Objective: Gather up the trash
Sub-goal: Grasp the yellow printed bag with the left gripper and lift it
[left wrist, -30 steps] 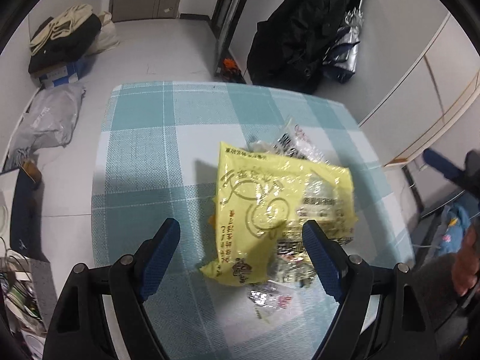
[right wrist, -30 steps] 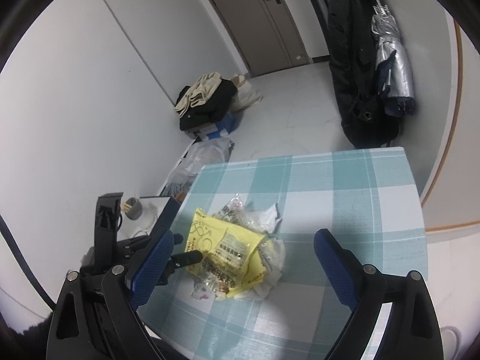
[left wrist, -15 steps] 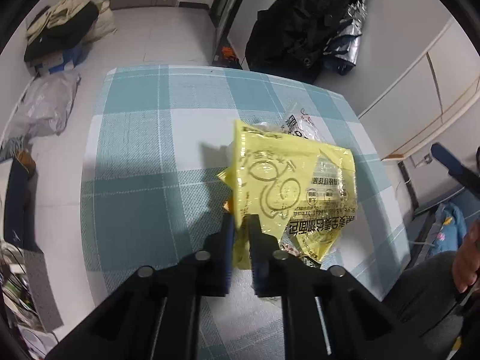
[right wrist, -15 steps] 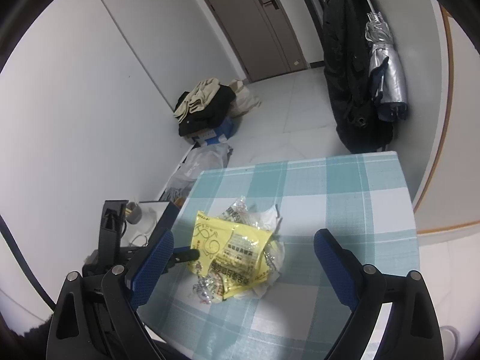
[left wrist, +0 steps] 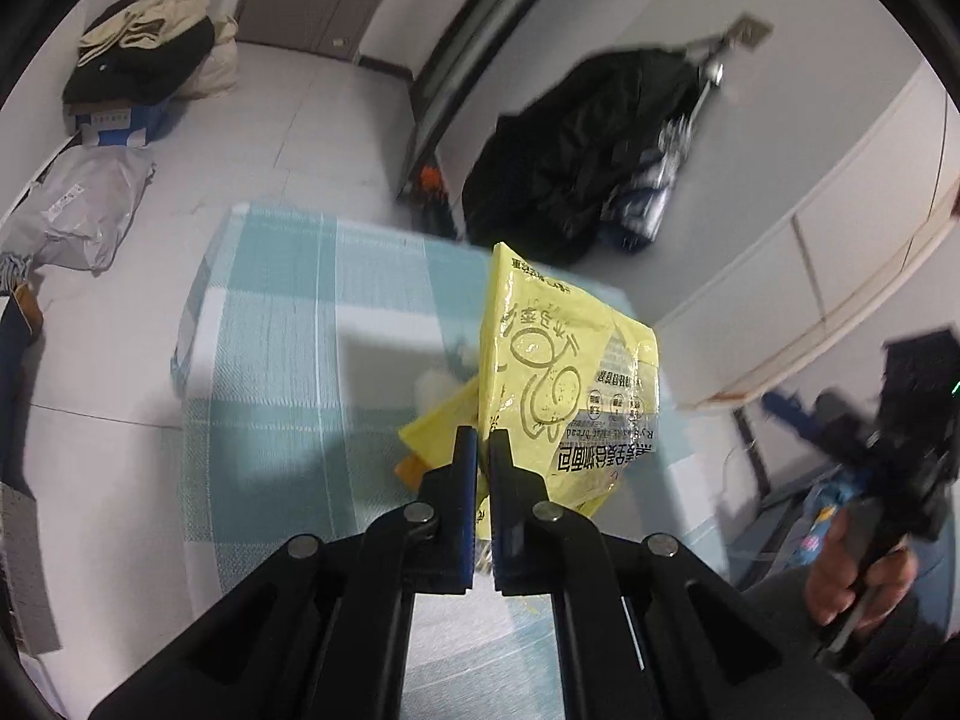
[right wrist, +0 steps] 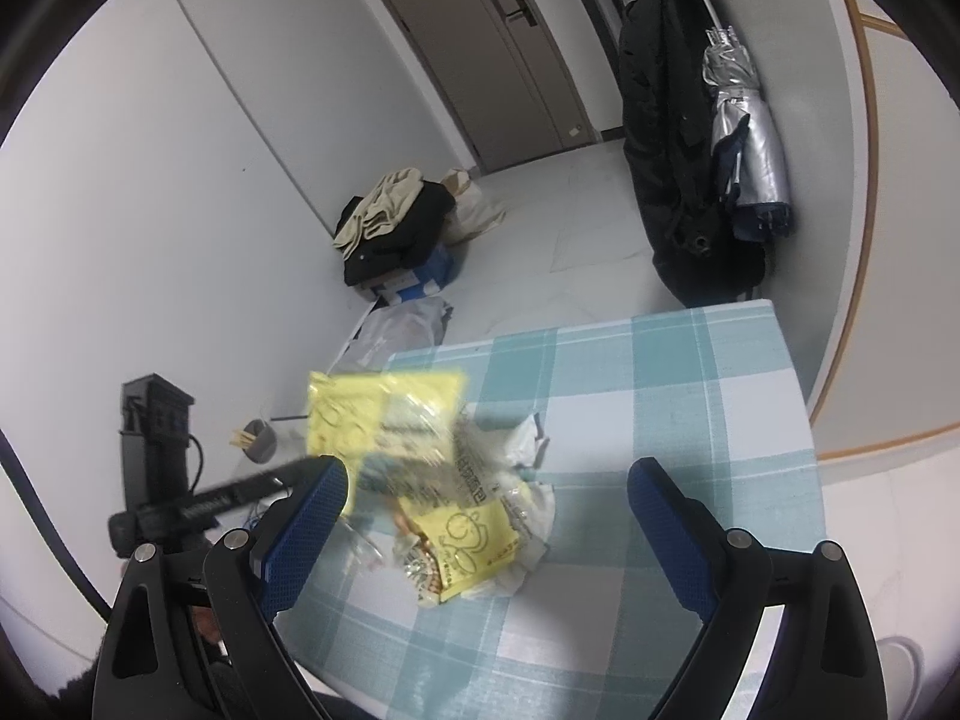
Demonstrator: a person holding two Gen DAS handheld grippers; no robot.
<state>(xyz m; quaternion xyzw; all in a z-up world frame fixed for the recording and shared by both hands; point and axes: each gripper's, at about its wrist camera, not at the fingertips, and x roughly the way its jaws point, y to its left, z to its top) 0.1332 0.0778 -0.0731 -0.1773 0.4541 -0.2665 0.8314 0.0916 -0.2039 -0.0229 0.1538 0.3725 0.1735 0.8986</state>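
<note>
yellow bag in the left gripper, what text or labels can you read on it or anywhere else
yellow bag: the printing faces away from upright; "bread" shows in a line of Latin letters, the rest too small to read.
yellow bag, large characters: Chinese print, not clear enough to quote.
second yellow wrapper on the table: a drawing, text blurred.
blue box: white label, too small.

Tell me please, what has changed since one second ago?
The left gripper closed its jaws on the yellow bread bag and lifted it off the checked tablecloth, turning it upright. The other wrappers stayed on the cloth, and the right gripper stayed open above them.
</note>
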